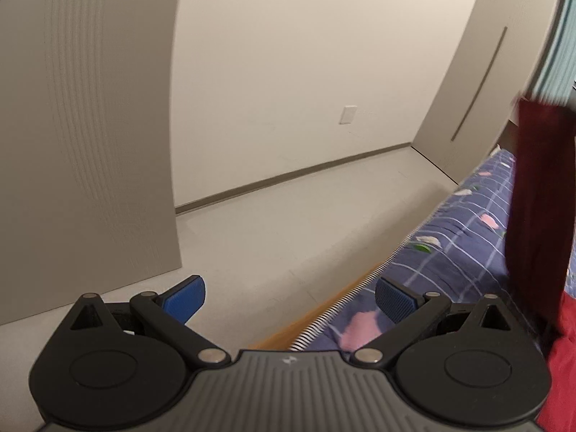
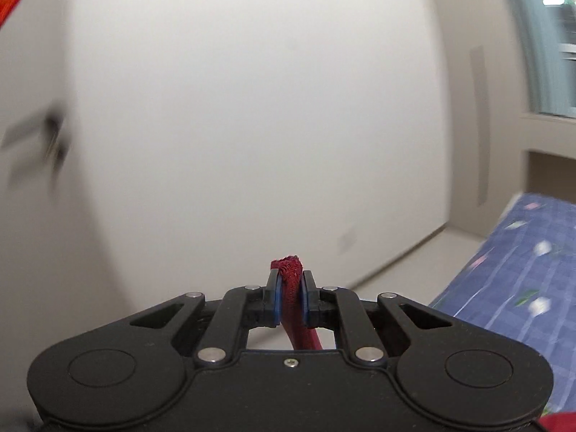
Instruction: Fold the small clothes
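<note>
The right gripper (image 2: 290,297) pinches a dark red cloth (image 2: 290,277) at lower centre. The left gripper (image 1: 289,300) is spread, empty. A blue patterned bedspread (image 1: 450,252) fills the lower right.

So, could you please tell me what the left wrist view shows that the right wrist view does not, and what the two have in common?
Only the left wrist view shows the left gripper with its jaws spread and empty, the dark red cloth hanging in a long strip, and a bright red fabric below it. Only the right wrist view shows the right gripper clamped on a bunched end of dark red cloth, and a window. Both show the blue patterned bedsheet, pale walls and floor.
</note>
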### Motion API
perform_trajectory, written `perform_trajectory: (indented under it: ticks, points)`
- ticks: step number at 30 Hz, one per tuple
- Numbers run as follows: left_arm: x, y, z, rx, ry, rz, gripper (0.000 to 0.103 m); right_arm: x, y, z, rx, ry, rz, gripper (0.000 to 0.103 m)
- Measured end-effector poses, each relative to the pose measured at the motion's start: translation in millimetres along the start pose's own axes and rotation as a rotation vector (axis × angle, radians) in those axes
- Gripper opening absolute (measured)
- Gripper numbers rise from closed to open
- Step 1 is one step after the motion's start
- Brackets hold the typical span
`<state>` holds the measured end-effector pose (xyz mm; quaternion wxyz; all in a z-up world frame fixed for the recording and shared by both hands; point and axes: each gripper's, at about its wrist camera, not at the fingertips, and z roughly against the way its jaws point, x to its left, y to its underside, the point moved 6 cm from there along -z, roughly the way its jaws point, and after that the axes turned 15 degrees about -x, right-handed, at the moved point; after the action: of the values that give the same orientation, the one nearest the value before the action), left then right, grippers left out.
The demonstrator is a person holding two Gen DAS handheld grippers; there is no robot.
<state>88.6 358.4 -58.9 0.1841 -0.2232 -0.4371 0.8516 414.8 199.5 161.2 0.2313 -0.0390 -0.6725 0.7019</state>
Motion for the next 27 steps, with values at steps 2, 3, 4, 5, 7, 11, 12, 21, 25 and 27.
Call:
perform_trajectory:
  ticks: [2, 3, 4, 5, 7, 11, 12, 21, 25, 27]
  points:
    - [-11.8, 3.1, 0.1, 0.008, 0.017, -0.014, 0.103, -36.3, -32.8, 20.4, -0.093, 0.083, -0.052, 0.011]
    - [-17.4, 4.0, -0.1, 0.012, 0.027, -0.020, 0.103, -54.3, -43.7, 33.6, -0.128, 0.127, -0.073, 0.011]
    - [-23.5, 6.2, 0.8, 0.015, 0.037, -0.029, 0.103, -72.6, -51.9, 47.9, -0.158, 0.177, -0.093, 0.011]
    - [-31.2, 8.0, 0.4, 0.019, 0.050, -0.039, 0.103, -92.4, -57.9, 64.8, -0.188, 0.234, -0.112, 0.011]
    - [-47.8, 11.8, -1.3, 0.029, 0.075, -0.063, 0.103, -132.6, -61.0, 107.4, -0.238, 0.346, -0.148, 0.011]
    - [-85.2, 19.3, -1.6, 0.046, 0.131, -0.114, 0.103, -205.8, -40.2, 192.4, -0.277, 0.554, -0.197, 0.011]
    - [-96.4, 21.6, -2.0, 0.050, 0.147, -0.129, 0.103, -220.6, -28.8, 211.4, -0.275, 0.594, -0.210, 0.011]
    - [-193.6, 41.1, -2.9, 0.092, 0.294, -0.241, 0.103, -311.2, 108.1, 310.6, -0.147, 0.874, -0.302, 0.011]
    - [-240.1, 47.3, -9.6, 0.113, 0.391, -0.248, 0.103, -329.9, 159.3, 334.3, -0.097, 0.922, -0.365, 0.011]
    - [-267.4, 49.0, -15.1, 0.123, 0.451, -0.249, 0.103, -330.4, 175.5, 344.0, -0.076, 0.932, -0.387, 0.011]
